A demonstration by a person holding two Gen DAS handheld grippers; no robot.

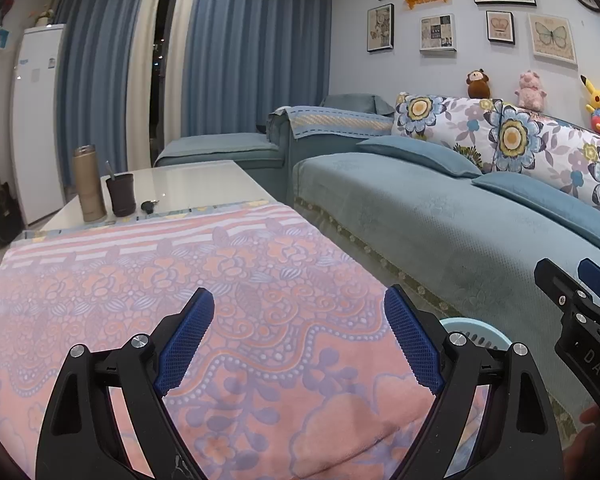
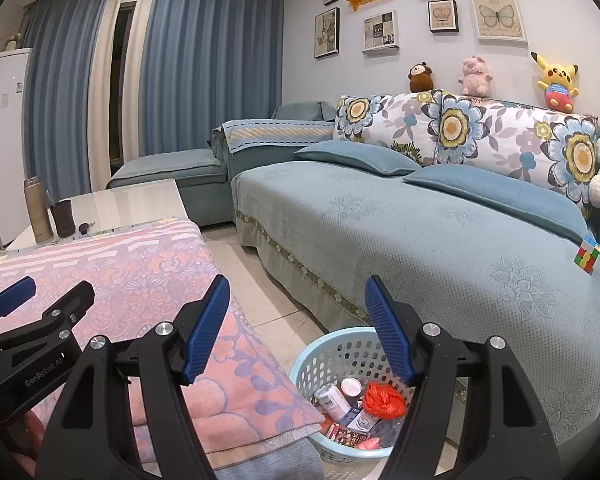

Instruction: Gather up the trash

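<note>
A light blue basket (image 2: pixel 320 354) stands on the floor between the table and the sofa. It holds trash: a red plastic bag (image 2: pixel 384 398), a can (image 2: pixel 334 400), small cartons and wrappers. My right gripper (image 2: pixel 296 328) is open and empty, above the basket. My left gripper (image 1: pixel 300 340) is open and empty over the pink floral cloth (image 1: pixel 180 300) on the table. The basket's rim (image 1: pixel 476 330) shows behind the left gripper's right finger. The right gripper (image 1: pixel 572 292) shows at the right edge of the left wrist view; the left gripper (image 2: pixel 40 296) shows at the left of the right wrist view.
A blue sofa (image 2: pixel 420 240) runs along the right, with a colour cube (image 2: pixel 588 256) on it. A tan flask (image 1: pixel 89 184), a dark cup (image 1: pixel 121 194) and keys (image 1: pixel 150 205) stand at the table's far end. Tiled floor (image 2: pixel 268 292) lies between table and sofa.
</note>
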